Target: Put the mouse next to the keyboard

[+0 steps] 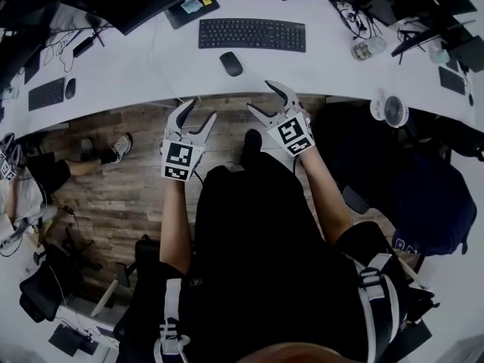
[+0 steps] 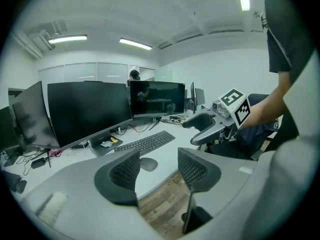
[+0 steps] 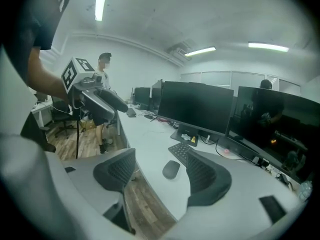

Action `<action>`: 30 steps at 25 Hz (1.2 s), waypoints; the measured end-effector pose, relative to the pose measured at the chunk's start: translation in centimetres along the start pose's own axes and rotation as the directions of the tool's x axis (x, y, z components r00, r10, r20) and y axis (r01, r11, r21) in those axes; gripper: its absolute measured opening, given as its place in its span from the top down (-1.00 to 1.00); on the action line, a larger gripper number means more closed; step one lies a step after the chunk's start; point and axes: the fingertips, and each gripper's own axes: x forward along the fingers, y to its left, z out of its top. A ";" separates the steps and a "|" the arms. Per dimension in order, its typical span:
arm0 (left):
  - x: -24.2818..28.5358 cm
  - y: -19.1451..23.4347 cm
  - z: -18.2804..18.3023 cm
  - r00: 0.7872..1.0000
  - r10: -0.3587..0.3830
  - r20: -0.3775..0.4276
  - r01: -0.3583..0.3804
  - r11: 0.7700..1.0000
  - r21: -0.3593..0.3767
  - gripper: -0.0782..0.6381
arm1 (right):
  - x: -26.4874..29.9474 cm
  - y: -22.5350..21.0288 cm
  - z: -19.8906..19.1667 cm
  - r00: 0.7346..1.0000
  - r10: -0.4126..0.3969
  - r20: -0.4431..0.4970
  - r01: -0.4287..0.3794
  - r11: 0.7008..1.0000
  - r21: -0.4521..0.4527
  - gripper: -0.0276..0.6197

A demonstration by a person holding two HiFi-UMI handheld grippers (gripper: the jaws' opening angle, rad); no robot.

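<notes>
As it sits before keyboard (image 1: pixel 252 34), mouse (image 1: pixel 231 63), long axis seemingly diagonal

Open-plan office: long white desk (image 1: pixel 151 66), row of big monitors (image 2: pixel 90 111), keyboard (image 1: pixel 252 34), strip lights (image 2: pixel 67 39) overhead, person (image 3: pixel 103 81) standing beyond.

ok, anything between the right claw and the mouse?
No, only bare desk between the right claw and the mouse; clearest in the head view.
</notes>
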 end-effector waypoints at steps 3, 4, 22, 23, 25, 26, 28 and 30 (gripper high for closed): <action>1.1 0.0 0.5 1.000 0.018 0.003 -0.018 1.000 -0.004 0.13 | 0.4 -1.2 -0.6 1.000 0.011 0.001 -0.011 1.000 -0.013 -0.08; 1.4 0.0 0.6 1.000 0.022 0.004 -0.022 1.000 -0.006 0.13 | 0.6 -1.6 -0.7 1.000 0.015 0.000 -0.015 1.000 -0.015 -0.08; 5.2 4.4 1.8 1.000 0.009 0.012 -0.009 1.000 -0.019 0.13 | 5.5 -5.0 -0.2 1.000 0.017 -0.020 -0.017 1.000 0.012 -0.09; 5.3 4.9 1.8 1.000 0.005 0.011 -0.005 1.000 -0.019 0.13 | 6.0 -5.3 0.0 1.000 0.014 -0.019 -0.013 1.000 0.018 -0.09; 5.7 5.9 1.8 1.000 -0.006 0.008 0.006 1.000 -0.020 0.13 | 6.8 -5.6 0.5 1.000 0.010 -0.020 -0.009 1.000 0.028 -0.09; 5.9 6.3 1.8 1.000 -0.013 0.007 0.013 1.000 -0.022 0.13 | 7.3 -5.8 0.7 1.000 0.007 -0.023 -0.006 1.000 0.031 -0.09; 6.2 7.2 1.7 0.999 -0.031 0.006 0.032 0.999 -0.024 0.13 | 8.1 -6.0 1.1 1.000 -0.003 -0.027 0.004 0.999 0.040 -0.09; 6.5 8.0 1.6 0.999 -0.050 -0.003 0.050 0.999 -0.010 0.12 | 9.0 -6.2 1.5 0.999 -0.016 -0.030 0.017 0.998 0.057 -0.09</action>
